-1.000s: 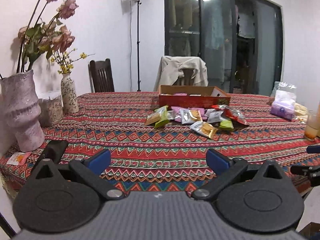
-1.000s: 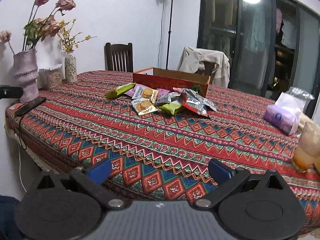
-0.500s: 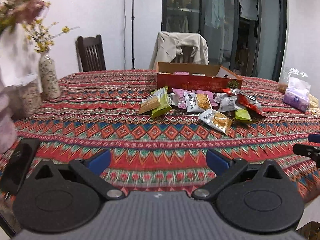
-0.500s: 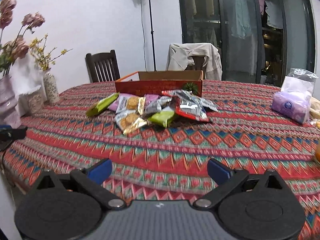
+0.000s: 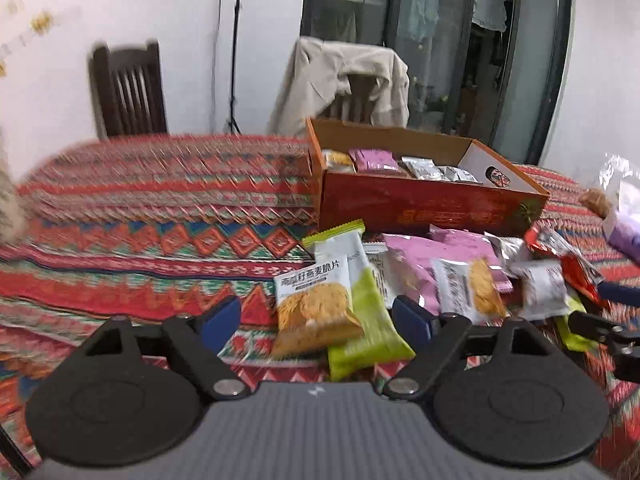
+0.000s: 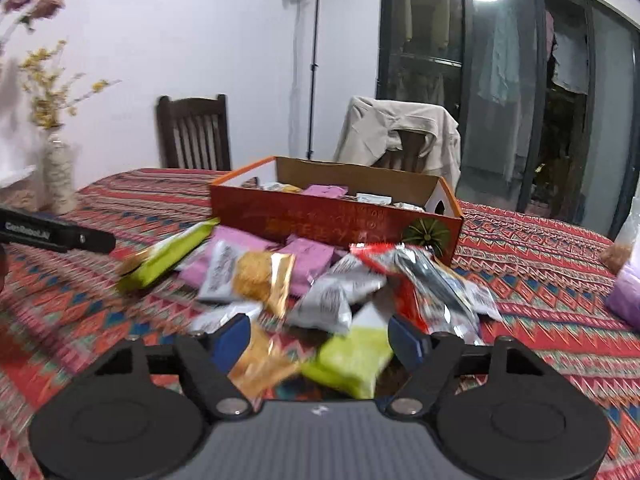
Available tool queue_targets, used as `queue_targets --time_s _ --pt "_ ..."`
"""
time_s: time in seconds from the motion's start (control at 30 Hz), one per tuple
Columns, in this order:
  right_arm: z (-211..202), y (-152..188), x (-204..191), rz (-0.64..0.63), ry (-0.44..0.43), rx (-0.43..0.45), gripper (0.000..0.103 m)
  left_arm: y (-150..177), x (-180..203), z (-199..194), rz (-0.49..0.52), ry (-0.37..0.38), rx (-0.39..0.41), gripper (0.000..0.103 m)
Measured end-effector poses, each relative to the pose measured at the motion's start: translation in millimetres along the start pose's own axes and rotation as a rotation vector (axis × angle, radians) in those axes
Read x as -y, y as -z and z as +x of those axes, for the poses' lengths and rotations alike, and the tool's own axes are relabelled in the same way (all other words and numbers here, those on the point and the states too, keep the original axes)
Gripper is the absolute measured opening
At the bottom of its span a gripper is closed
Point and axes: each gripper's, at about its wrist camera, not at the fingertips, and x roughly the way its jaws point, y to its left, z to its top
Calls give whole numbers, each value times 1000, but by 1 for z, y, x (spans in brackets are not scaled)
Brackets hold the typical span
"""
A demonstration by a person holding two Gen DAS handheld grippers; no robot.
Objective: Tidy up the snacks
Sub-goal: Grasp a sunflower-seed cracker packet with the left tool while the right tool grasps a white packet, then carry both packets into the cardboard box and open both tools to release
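Both sets of jaws are standing wide apart, gripping nothing. The left gripper (image 5: 316, 316) is hovering over the near left end of a snack pile (image 5: 432, 276), with a white-and-green packet (image 5: 352, 280) and an orange crisp packet (image 5: 316, 312) lying between its blue fingertips (image 5: 220, 314). The right gripper (image 6: 320, 338) is hovering over the near right side of the same pile, with a green packet (image 6: 352, 360) and an orange packet (image 6: 260, 364) sitting between its fingertips (image 6: 404, 340). Motion blur is softening both views, so whether either gripper is touching a packet cannot be told.

The pile is lying on a patterned tablecloth (image 5: 160, 216), just in front of an open red box (image 5: 424, 204). Pink packets (image 6: 248, 248), silver packets (image 6: 328, 300) and a red packet (image 6: 416, 280) are overlapping in the heap. More packets are sitting inside the box (image 6: 340, 216), pink and silver ones among them.

A wooden chair (image 6: 194, 136) and a second chair draped with a beige jacket (image 6: 400, 132) are standing behind the table. A vase (image 6: 58, 176) of yellow flowers is standing at the far left, and a purple bag (image 6: 626, 292) is resting at the right edge.
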Motion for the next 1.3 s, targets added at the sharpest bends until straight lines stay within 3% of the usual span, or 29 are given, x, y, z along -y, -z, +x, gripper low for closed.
queue_targets --time_s 0.1,0.23,0.3,0.37,0.47,0.6,0.77,0.9,1.0,1.3 --pt "34 -10 0 31 19 -30 68 -4 -15 28 -92 19 -44 82" --pt "59 -15 1 65 32 -27 66 2 -25 45 -148 60 -33 76" --pt "66 -14 0 49 49 -32 59 4 -27 45 -150 82 -19 60" --pt "70 -12 1 43 58 -29 50 3 -33 44 -196 125 -37 52" --pt "76 -11 1 36 53 -35 46 2 -34 41 -217 120 -40 42" --pt "71 -11 2 31 46 -26 40 4 -29 27 -198 54 -31 39" --pt "42 -6 10 43 15 -11 40 15 -16 -23 -189 38 -11 39" --pt "-4 8 12 46 -59 0 40 40 7 -83 -136 38 52 39" --pt "-46 24 11 18 -86 8 40 64 23 -118 -152 62 48 39" --pt "-136 63 45 78 -70 -1 40 117 56 -189 -218 76 42 39"
